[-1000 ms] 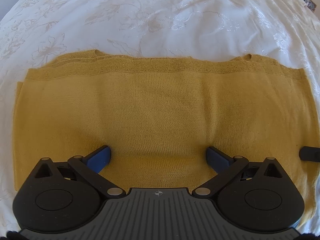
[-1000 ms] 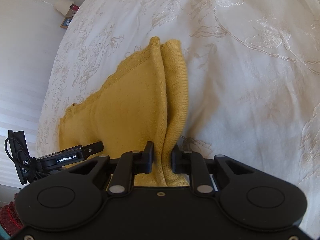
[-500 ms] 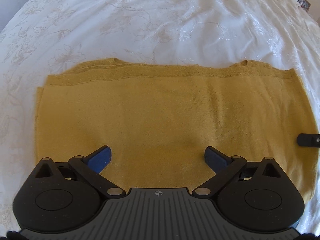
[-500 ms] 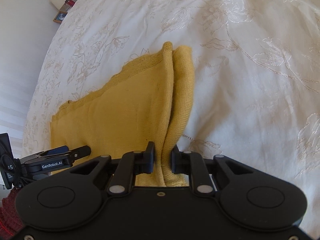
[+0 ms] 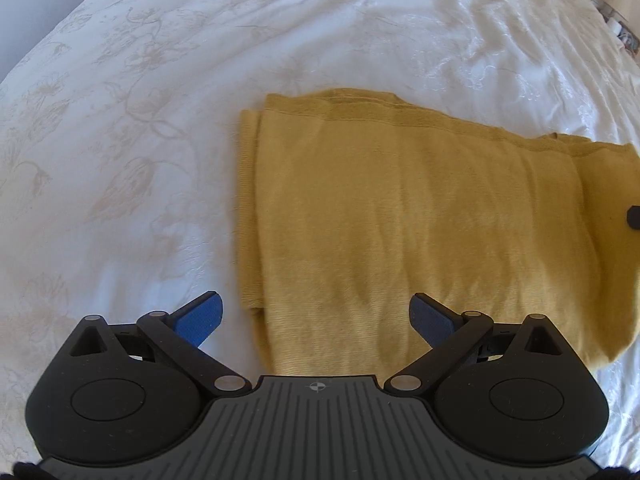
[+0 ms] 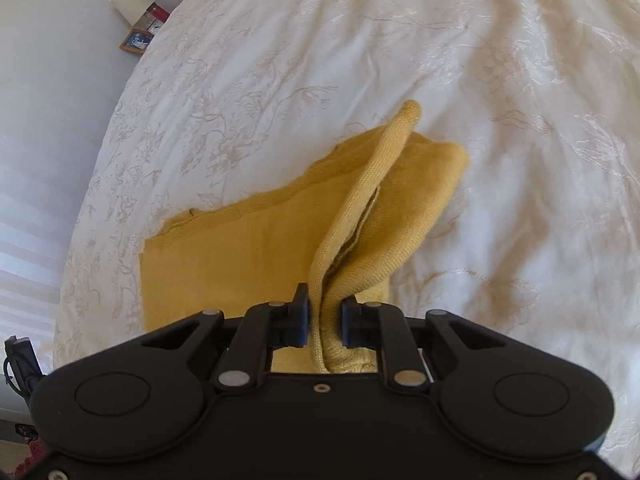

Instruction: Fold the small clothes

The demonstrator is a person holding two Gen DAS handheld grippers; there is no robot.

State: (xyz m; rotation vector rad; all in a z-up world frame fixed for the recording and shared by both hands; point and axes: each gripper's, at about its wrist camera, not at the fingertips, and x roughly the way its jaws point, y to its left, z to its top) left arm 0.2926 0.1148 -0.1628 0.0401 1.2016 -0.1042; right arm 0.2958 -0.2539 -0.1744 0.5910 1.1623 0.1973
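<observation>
Mustard knit garment [image 5: 420,216] lies folded flat on white embroidered bedspread [image 5: 140,120], filling centre to 3 o'clock of left wrist view, hem edge running along 12 o'clock side. Left gripper [image 5: 316,316] hovers at 6 o'clock over garment's near edge, tongs wide apart, nothing between them; blue pad [image 5: 200,316] on its left finger is over bare bedspread, right finger over the knit. Right gripper [image 6: 325,320] tongs pinched together on garment's [image 6: 240,256] right edge, that end lifted into a standing fold toward 12 o'clock, rest flat toward 9 o'clock. Lamp and small frames [image 6: 136,40] at 10 o'clock, blurred
</observation>
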